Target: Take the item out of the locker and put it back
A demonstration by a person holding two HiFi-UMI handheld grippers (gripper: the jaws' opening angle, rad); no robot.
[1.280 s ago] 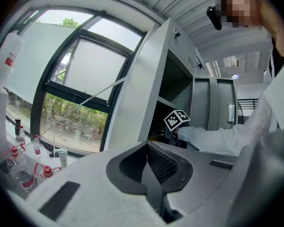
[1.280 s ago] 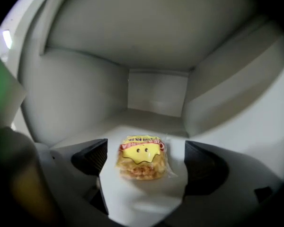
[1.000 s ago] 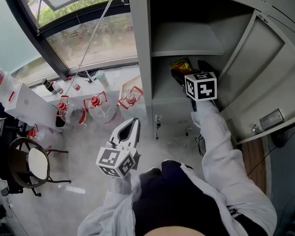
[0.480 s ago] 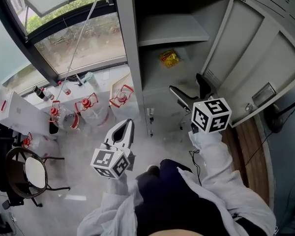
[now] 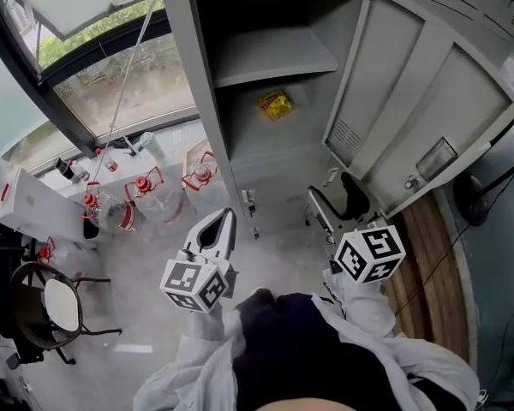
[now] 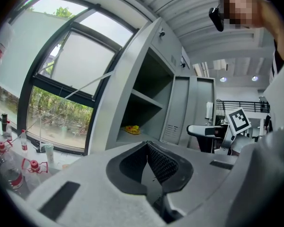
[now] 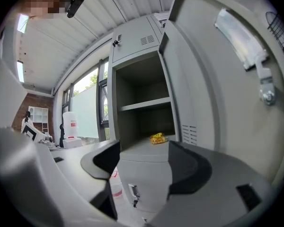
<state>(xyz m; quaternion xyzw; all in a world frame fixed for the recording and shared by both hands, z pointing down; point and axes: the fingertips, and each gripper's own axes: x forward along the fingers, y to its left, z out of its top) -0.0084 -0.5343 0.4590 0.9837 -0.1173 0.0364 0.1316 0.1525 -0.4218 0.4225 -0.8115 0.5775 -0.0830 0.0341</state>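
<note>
Yellow packet [image 5: 275, 104] lies deep in the far locker [image 5: 182, 75], door [image 5: 428, 84] open at right. Right gripper [image 5: 336, 204] near, jaws parted and just narrowing, empty. Left gripper [image 5: 221, 223] clenched, empty.

Yellow packet [image 5: 276, 104], details too small

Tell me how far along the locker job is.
Done, it seems: the yellow packet lies on the lower shelf of the locker, where the right gripper reached a second ago. In hand: nothing; its jaws stand apart, just closing partway, empty; left gripper shut, empty. Left: perhaps closing the door.
</note>
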